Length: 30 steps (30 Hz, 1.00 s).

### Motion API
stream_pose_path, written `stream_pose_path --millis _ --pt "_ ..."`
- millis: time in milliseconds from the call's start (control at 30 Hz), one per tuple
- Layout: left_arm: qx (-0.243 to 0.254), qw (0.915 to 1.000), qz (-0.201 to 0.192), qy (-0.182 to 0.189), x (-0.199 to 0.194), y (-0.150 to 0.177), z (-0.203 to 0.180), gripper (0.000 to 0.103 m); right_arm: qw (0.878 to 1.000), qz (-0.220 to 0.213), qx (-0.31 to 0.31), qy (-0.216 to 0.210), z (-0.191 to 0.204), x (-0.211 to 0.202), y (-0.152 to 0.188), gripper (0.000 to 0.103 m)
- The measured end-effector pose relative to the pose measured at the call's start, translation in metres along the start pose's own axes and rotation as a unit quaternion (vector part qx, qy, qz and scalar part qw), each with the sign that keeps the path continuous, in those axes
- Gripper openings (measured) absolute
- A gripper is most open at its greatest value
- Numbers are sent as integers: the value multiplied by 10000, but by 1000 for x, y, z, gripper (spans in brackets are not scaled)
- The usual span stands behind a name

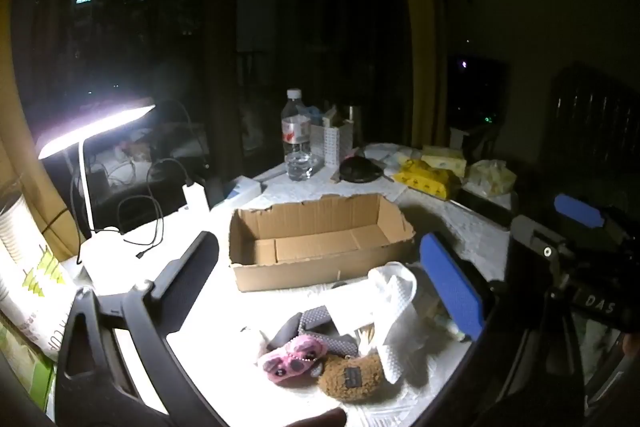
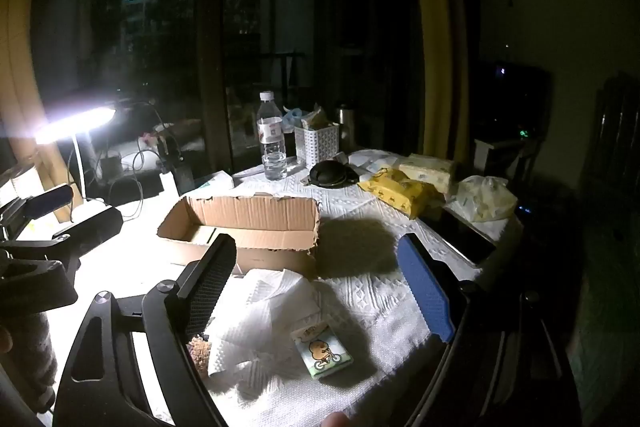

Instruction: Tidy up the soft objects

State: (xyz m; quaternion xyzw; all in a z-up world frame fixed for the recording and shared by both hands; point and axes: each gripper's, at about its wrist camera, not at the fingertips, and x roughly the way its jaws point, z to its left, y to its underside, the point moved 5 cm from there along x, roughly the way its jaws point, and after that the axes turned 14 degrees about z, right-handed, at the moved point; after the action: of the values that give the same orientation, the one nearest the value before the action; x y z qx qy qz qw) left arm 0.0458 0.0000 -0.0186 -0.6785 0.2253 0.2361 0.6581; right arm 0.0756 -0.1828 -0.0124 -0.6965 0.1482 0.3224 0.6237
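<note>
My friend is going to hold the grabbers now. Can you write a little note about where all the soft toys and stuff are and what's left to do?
Left tool: open, holding nothing, above the pile.
Right tool: open, holding nothing, above the white paper towel.
Cardboard box: on the table behind the pile, nothing seen inside.
Pile in front of the box: pink plush, brown fuzzy plush, grey dotted pouches, white towel, small tissue pack.
Done: nothing yet.
Left: probably move each soft thing into the box, one at a time. The pink plush looks nearest the left tool.
</note>
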Motion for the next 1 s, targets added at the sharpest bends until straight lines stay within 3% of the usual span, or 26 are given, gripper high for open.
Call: stream_pose_path --millis 1000 --pt "-20 10000 -6 -4 0 -1 1 102 10000 6 -5 -8 1 3 1 85"
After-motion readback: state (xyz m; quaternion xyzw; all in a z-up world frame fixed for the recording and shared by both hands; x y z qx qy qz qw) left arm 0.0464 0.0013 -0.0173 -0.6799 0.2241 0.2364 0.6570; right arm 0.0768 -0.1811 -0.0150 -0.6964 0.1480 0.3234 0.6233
